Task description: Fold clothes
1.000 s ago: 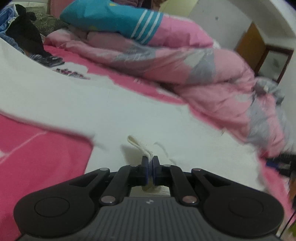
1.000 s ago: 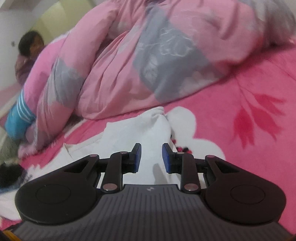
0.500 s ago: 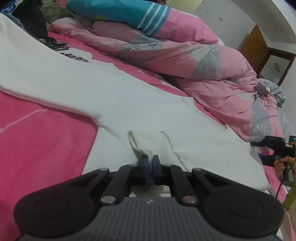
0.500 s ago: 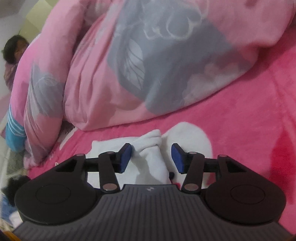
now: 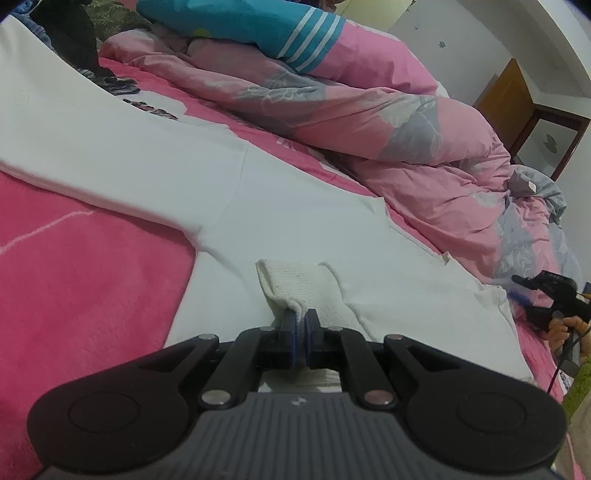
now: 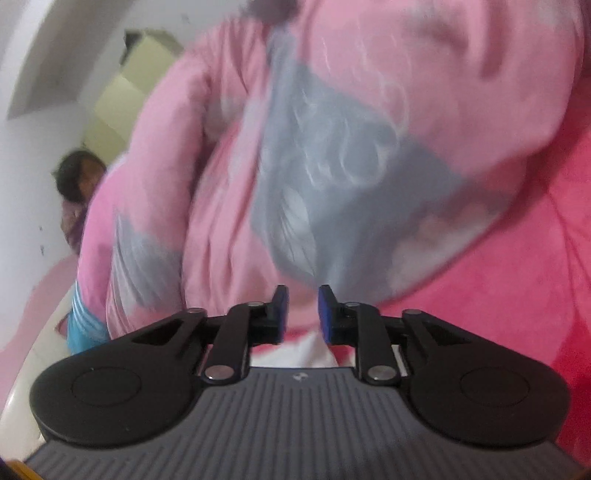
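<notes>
A white long-sleeved top (image 5: 229,192) lies spread on the pink bed cover (image 5: 85,280), one sleeve reaching off to the left. My left gripper (image 5: 301,325) is shut on its ribbed cuff (image 5: 295,284), which lies folded onto the body. My right gripper (image 5: 521,291), in a person's hand, shows at the top's far right corner. In the blurred right wrist view my right gripper (image 6: 303,310) has its jaws closing with a gap still between them. A strip of the white top (image 6: 306,349) shows low between the fingers, below the pads.
A bunched pink and grey quilt (image 5: 369,122) runs along the far side of the bed, filling the right wrist view (image 6: 351,158). A teal striped pillow (image 5: 258,26) lies on it. Dark clothes (image 5: 74,40) sit far left. A person (image 6: 79,184) is beyond the quilt.
The right gripper swung toward the quilt and tipped up; its jaws widened around the white cloth, then narrowed. The cloth dropped low in its view. The left gripper stayed shut while the cuff spread flat.
</notes>
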Demonstrator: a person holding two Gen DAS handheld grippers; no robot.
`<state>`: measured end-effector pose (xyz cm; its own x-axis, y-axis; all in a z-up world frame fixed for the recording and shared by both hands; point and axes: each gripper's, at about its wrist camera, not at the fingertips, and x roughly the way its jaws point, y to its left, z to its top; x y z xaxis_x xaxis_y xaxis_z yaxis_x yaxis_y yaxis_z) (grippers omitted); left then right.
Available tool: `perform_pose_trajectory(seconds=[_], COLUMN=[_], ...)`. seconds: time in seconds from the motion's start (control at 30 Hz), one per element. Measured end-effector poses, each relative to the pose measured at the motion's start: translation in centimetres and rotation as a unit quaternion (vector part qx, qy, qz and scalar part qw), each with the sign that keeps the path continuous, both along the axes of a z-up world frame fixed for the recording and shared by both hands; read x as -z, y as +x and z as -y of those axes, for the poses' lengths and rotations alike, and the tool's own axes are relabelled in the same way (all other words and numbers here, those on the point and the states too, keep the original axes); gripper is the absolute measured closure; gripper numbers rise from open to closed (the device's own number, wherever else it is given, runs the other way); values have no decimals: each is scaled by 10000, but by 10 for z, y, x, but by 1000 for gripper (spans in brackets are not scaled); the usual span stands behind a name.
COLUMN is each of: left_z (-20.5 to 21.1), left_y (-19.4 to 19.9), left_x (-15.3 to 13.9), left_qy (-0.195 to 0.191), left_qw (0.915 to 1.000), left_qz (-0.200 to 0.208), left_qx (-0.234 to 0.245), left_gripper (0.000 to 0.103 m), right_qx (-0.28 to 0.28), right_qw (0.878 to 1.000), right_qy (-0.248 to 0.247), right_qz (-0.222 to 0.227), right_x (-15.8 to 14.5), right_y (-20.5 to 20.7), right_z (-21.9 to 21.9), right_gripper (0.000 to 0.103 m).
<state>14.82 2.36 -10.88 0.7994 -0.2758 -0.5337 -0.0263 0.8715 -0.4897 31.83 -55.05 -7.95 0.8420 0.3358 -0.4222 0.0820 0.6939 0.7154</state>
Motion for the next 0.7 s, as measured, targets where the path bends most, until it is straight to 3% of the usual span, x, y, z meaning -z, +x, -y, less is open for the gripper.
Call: perform_pose_trajectory(seconds=[0.03,0.07,0.2,0.23,0.27,0.37,0.43,0.5,0.6,0.7], left_z=[0,0,0,0,0,0,-1,-1,-1,-2], left_y=[0,0,0,0,0,0,0,-1,0,0], left_x=[0,0,0,0,0,1,1,1,1,1], left_qy=[-8,-13,-4,-7,-16,-37,-45,-52,-74,-103], left_qw=[10000,10000,10000,10000,10000,10000,10000,10000,10000,9999], left_qz=[0,1,12,15,18,25,26,27,29,34], left_qx=[-4,-8,-13,-15,-16,-20,-21,-21,-24,-31], left_gripper=[96,95,95,95,95,95,95,95,95,95], right_qx=[-96,-188,-409,-478,-547,-564,-197,113,487,156], right_qw=[9998,9992,9966,9951,9932,9891,9888,9911,9970,9950], right_qy=[-70,-160,-461,-665,-868,-1361,-1479,-1326,-540,-807], right_qz=[-177,-322,-551,-555,-559,34,-27,-77,273,559], right_x=[2,3,6,5,5,-4,2,9,5,-14], right_y=[5,10,31,36,41,38,38,37,19,-6], right_z=[-4,-8,-29,-36,-43,-57,-55,-46,-27,-34], right_gripper=[59,55,57,83,99,97,95,93,77,77])
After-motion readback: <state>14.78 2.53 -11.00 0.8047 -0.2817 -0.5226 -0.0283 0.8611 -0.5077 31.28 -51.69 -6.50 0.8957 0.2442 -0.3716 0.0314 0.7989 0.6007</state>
